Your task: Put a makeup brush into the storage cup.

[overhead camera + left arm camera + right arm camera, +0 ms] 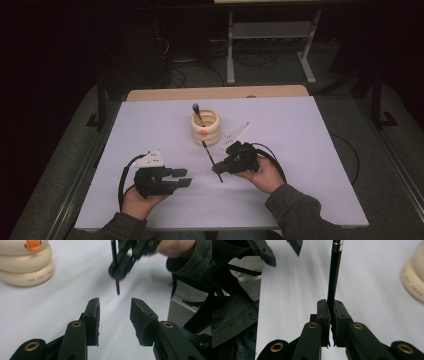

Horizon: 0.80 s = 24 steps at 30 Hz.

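Note:
A cream ringed holder point(205, 127) with an orange beak on its front stands at the table's middle, and a black pen point(196, 110) leans in it. My right gripper point(220, 169) is shut on a second black pen point(212, 161), which slants from the holder's foot toward the near side. In the right gripper view the pen point(335, 272) rises straight out of the closed jaws of that gripper point(330, 305). My left gripper point(182, 178) lies low at the near left, open, with nothing between its fingers point(93, 315). It looks at the right gripper point(125, 262) and the pen point(116, 277).
The white table top point(300, 150) has a wooden strip point(215, 93) along its far edge. Behind it, a grey metal stand point(270, 45) and cables lie on a dark floor. The holder point(25, 262) sits to the upper left of the left jaws.

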Each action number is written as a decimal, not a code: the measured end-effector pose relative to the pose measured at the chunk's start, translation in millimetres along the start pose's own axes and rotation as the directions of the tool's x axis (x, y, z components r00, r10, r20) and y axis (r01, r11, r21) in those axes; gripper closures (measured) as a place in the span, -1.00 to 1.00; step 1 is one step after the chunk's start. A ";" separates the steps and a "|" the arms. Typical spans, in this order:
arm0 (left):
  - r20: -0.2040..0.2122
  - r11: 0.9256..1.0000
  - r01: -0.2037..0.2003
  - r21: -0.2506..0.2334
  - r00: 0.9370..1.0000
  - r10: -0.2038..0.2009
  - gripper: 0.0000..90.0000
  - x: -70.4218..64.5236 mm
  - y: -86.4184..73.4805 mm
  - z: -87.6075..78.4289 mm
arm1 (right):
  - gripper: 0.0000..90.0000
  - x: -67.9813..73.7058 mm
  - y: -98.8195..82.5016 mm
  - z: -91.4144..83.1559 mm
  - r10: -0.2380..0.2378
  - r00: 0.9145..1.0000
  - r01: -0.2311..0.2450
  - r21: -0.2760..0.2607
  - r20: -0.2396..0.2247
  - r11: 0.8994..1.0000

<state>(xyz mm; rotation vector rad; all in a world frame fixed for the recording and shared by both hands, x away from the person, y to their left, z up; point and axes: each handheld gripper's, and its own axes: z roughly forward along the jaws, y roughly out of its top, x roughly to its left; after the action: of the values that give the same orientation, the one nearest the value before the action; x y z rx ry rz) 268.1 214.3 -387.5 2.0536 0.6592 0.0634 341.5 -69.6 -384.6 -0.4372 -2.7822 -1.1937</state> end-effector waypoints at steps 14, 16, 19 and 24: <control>-0.038 1.000 0.009 -0.008 0.999 -0.009 0.12 2.7 -7.9 -0.8 | 0.88 -15.7 6.9 -22.3 0.041 0.999 -0.041 -0.022 0.025 0.999; -0.041 1.000 0.001 -0.007 0.999 -0.002 0.10 3.7 -8.5 -2.0 | 0.88 -16.6 10.7 -25.9 0.040 0.999 -0.040 -0.031 0.030 0.999; -0.044 1.000 0.011 -0.016 0.999 -0.012 0.09 3.3 -9.2 -2.6 | 0.88 -18.1 15.4 -29.9 0.037 0.999 -0.036 -0.032 0.036 0.999; -0.053 1.000 -0.006 -0.004 0.999 0.006 0.07 4.9 -9.3 -4.8 | 0.88 -21.3 23.7 -37.7 0.034 0.999 -0.032 -0.046 0.039 0.998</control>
<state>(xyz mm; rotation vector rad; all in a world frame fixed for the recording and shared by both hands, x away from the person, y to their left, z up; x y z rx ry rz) 266.9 224.1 -393.4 2.0560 0.6848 0.1226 367.4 -86.1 -345.9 -0.5142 -2.7745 -1.2564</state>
